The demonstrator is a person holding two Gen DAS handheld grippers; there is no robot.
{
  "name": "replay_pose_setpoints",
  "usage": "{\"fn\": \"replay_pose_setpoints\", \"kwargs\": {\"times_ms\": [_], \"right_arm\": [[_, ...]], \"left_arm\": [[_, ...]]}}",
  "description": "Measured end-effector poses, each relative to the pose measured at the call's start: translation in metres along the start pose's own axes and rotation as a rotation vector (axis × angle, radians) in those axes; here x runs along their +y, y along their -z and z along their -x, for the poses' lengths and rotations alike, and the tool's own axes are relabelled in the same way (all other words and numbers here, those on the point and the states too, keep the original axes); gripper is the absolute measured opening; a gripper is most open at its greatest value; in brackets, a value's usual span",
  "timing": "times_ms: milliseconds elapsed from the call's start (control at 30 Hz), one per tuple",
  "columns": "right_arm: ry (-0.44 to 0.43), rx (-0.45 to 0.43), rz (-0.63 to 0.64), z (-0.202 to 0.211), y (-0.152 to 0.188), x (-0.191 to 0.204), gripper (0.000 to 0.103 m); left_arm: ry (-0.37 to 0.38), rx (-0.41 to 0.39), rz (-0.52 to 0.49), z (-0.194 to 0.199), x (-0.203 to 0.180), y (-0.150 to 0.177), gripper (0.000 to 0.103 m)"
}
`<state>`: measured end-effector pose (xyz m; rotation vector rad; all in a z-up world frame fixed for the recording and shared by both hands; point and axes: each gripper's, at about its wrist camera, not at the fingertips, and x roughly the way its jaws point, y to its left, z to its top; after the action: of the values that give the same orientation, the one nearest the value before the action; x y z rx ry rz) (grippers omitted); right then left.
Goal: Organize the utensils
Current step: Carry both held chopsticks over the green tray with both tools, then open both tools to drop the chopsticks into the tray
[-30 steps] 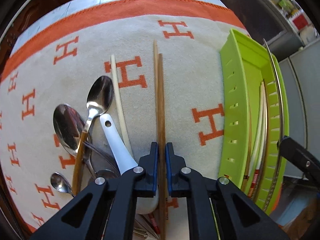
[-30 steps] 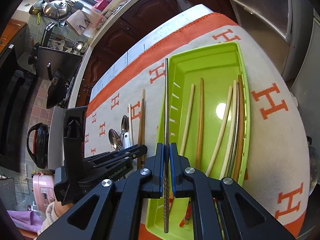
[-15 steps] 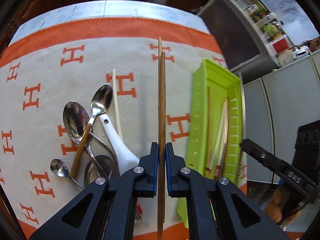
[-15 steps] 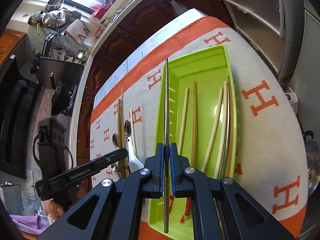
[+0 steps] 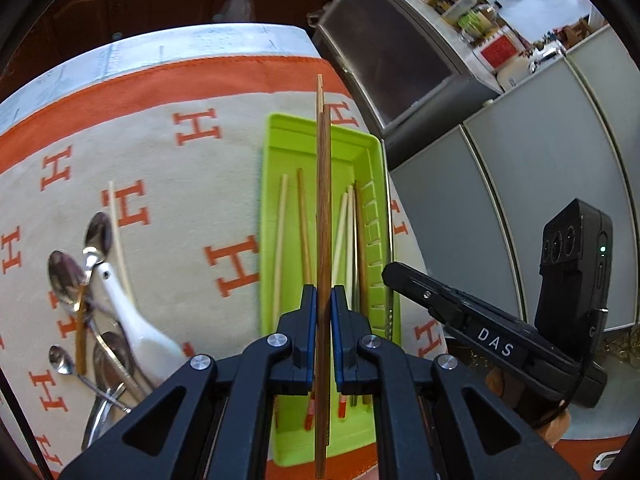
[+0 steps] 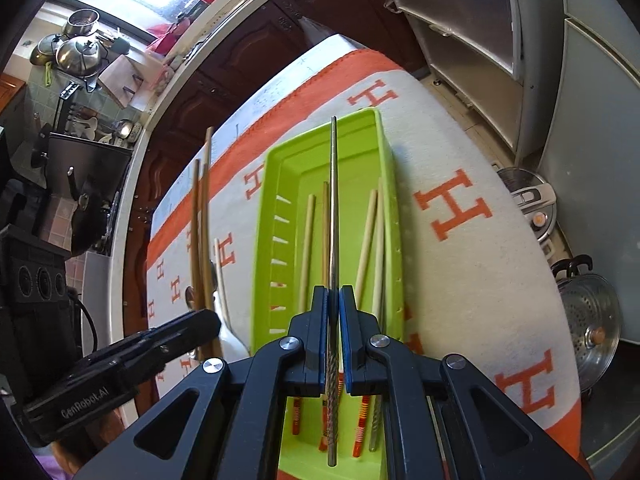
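Spoons sit at the far left on the cream cloth with orange H letters (image 5: pixel 168 216): a tangle of shiny steel spoons (image 5: pixel 64 276), a white ceramic soup spoon (image 5: pixel 136 328) and one pale loose chopstick (image 5: pixel 118 232), all still outside the tray. Further right, the left gripper (image 5: pixel 323 312) has its jaws nearly closed on a pair of dark brown wooden chopsticks (image 5: pixel 323 208), which run straight ahead along the fingers. Their long axis lines up with the length of the lime-green plastic tray (image 5: pixel 276 136) that lies directly below and ahead; they appear to hang above it, not touching. Several pale and brown chopsticks (image 5: pixel 280 240) already lie lengthwise inside. Rightmost, the right gripper (image 6: pixel 333 312) is likewise pinched nearly closed, on a single thin steel chopstick (image 6: pixel 333 216), also parallel to the tray and over its middle. Both hands look about equally placed for a drop; my guess is that lowering and releasing is the next call, keeping each stick lengthwise so it settles among the others
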<state>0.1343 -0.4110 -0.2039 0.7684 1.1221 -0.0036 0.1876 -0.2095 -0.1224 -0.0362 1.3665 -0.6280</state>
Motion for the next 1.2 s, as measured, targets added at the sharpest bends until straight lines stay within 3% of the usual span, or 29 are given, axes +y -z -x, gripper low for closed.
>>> {"fn": "replay_pose_setpoints", "kwargs": {"times_ms": [133, 367, 467, 500, 600, 700, 833, 933, 1067, 1200], "right_arm": [[0.050, 0.010, 0.006, -0.010, -0.002, -0.004, 0.006], [0.054, 0.028, 0.003, -0.027, -0.002, -0.014, 0.011], [0.040, 0.014, -0.005, -0.026, -0.002, -0.015, 0.013], [0.039, 0.008, -0.005, -0.025, -0.002, -0.015, 0.013], [0.034, -0.001, -0.006, -0.022, -0.001, -0.012, 0.014], [0.036, -0.012, -0.004, -0.015, 0.002, -0.008, 0.014], [0.036, -0.029, 0.011, -0.006, 0.005, -0.003, 0.014], [0.033, -0.035, 0.016, 0.000, 0.009, 0.000, 0.013], [0.031, -0.034, 0.031, 0.006, 0.014, 0.008, 0.013], [0.025, -0.033, 0.049, 0.011, 0.021, 0.016, 0.013]], "left_arm": [[-0.043, 0.039, -0.026, -0.028, -0.007, -0.003, 0.004], [-0.070, 0.117, -0.029, -0.063, -0.003, 0.001, 0.005], [-0.073, 0.119, -0.040, -0.065, -0.006, 0.003, 0.019], [-0.073, 0.116, -0.042, -0.064, -0.007, 0.003, 0.028], [-0.069, 0.101, -0.059, -0.055, -0.010, 0.006, 0.035], [-0.093, 0.071, -0.079, -0.043, -0.011, 0.013, 0.049], [-0.086, 0.047, -0.088, -0.026, -0.009, 0.021, 0.050], [-0.159, 0.003, -0.111, -0.009, -0.005, 0.028, 0.054], [-0.176, -0.027, -0.085, 0.014, 0.006, 0.032, 0.055], [-0.207, -0.089, -0.043, 0.041, 0.025, 0.038, 0.069]]}}
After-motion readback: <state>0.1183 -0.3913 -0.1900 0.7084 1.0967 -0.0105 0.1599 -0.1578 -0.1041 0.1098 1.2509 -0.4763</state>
